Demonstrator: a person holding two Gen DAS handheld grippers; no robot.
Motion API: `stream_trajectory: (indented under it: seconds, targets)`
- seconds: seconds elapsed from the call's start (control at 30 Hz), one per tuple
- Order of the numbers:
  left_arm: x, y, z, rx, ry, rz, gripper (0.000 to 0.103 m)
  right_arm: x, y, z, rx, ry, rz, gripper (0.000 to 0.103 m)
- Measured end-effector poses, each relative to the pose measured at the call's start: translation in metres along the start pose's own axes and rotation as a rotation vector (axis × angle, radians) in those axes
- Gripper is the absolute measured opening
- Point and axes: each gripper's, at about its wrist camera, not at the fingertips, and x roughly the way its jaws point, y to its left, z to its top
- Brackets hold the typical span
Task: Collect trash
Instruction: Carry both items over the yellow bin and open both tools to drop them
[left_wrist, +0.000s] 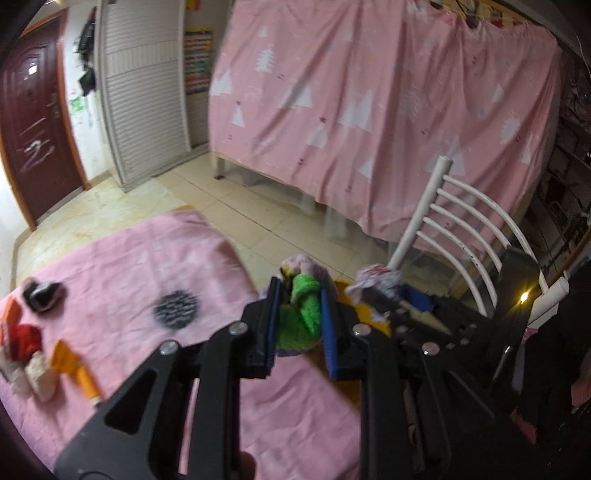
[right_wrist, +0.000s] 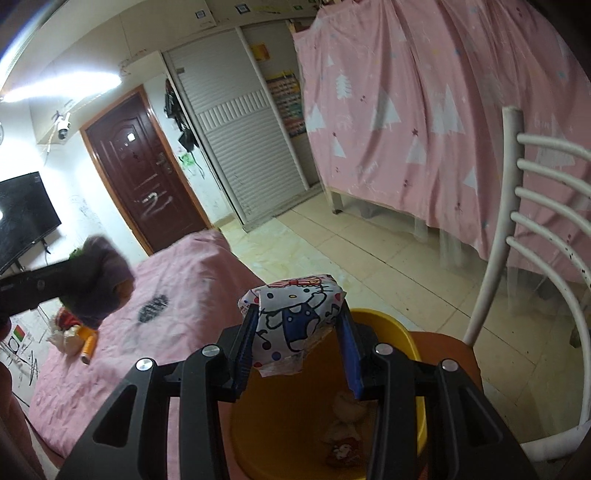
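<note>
**Both claws carry trash beside the yellow bin**

Left wrist view: the left claw (left_wrist: 298, 317) pinches a crumpled green and lilac wad (left_wrist: 303, 310) between its blue pads, above the edge of the counter (left_wrist: 155, 266) under its pink cloth. More scraps (left_wrist: 33, 339), red, white and orange, lie at the cloth's left end, near a dark round print. No writing can be read here; the picture is blurred.

Right wrist view: the right claw (right_wrist: 297, 332) grips a crumpled wrapper (right_wrist: 295, 321) printed with a Hello Kitty cartoon figure, held over the yellow bin (right_wrist: 384, 325). The bin stands on a chair seat and already holds some scraps (right_wrist: 343, 428). The left claw (right_wrist: 88, 273) shows at the left with its wad. White scrawl marks the dark door (right_wrist: 144, 177), illegible.
</note>
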Motion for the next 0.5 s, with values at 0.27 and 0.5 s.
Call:
stream_trajectory:
  seconds: [0.27,0.5]
  targets:
    - [0.040,-0.026,0.011,0.004,0.037,-0.038,0.024,0.016,-0.020,-0.007,0.042,0.044,-0.018,0.046]
    - [0.048,-0.031,0.012,-0.015,0.035,-0.038,0.045,0.016,-0.025,-0.009,0.048,0.039,-0.030,0.060]
